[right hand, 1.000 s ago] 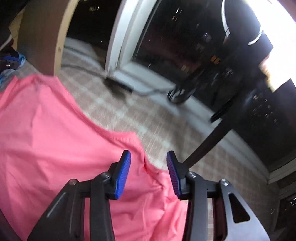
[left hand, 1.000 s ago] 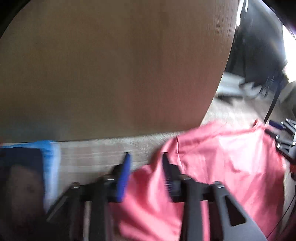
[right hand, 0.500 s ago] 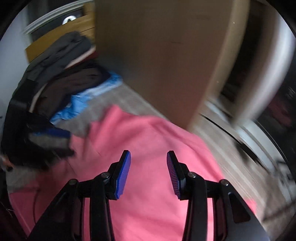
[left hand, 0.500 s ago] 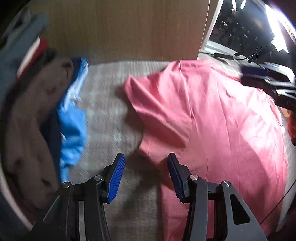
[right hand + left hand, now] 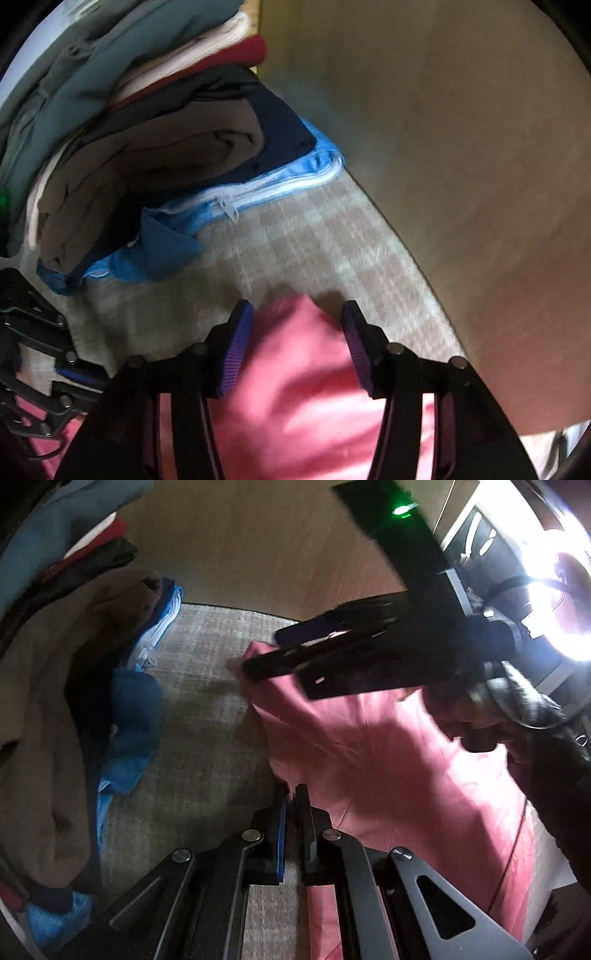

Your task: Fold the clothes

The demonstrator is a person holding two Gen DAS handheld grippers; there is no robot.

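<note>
Left wrist view, nearest first: my left gripper has its jaws closed, pads all but meeting on the near left edge of the pink shirt. The cloth edge runs right up to the tips and pink shows below them, so I read this as a pinch on the hem or side edge; the exact bite is hidden by the pads.

Right wrist view: my right gripper has its jaws parted and opening. A corner of the pink shirt lies between them, but the pads do not press it. No grip there yet.

Where the shirt is: spread flat on the grey checked surface, no fold line visible, some loose wrinkles across the middle. In the left view the right gripper hovers over the shirt's far left corner, with a sleeve behind it.

Further out: a pile of other clothes sits to the left, a blue zipped garment at its base, brown and dark pieces above. Cannot tell whether that pile is sorted or finished. Behind everything stands a wooden panel.

Progress, my judgement: early. One edge of the shirt secured, second corner lined up but not taken. Remaining: close the right jaws on the corner, lift the left side, carry it across, then the further folds.
</note>
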